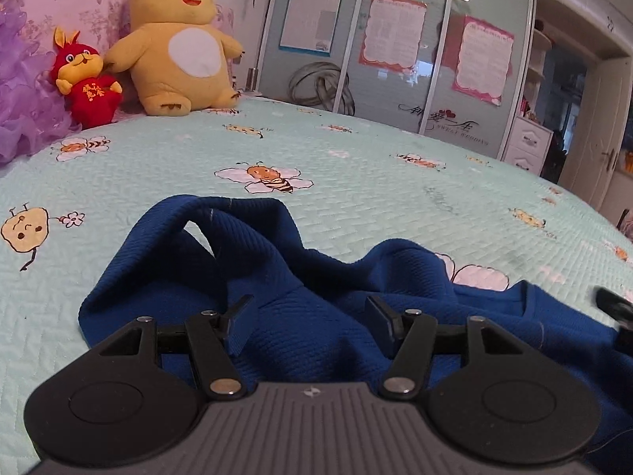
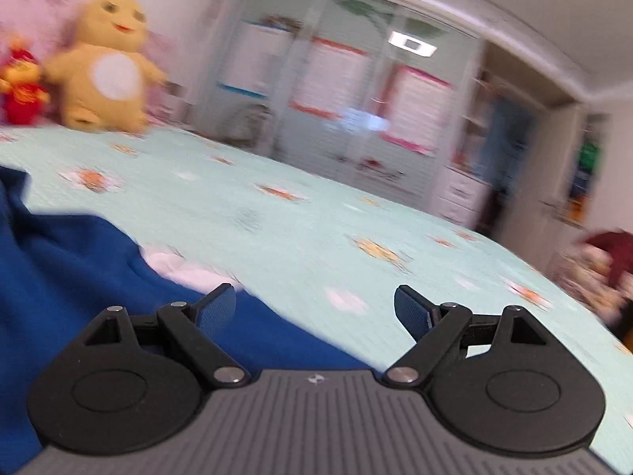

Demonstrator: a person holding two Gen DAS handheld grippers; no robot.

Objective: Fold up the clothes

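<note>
While the blue top [image 1: 300, 277] is lying bunched on the near bed [image 1: 356, 158], the left gripper [image 1: 304, 324] is hanging over it, jaws half open, empty; the right gripper [image 2: 314, 308], blurry, looks wide open beside its right edge, so both should be pinching just 1 layer.

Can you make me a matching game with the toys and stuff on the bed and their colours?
Things:
1. big plush toy
2. small rabbit plush
3. crumpled garment
4. bedspread

Colours:
A. dark blue
B. pale green with bees
C. yellow with a white belly
D. red and yellow

Pairs: 1-C, 2-D, 3-A, 4-B
</note>
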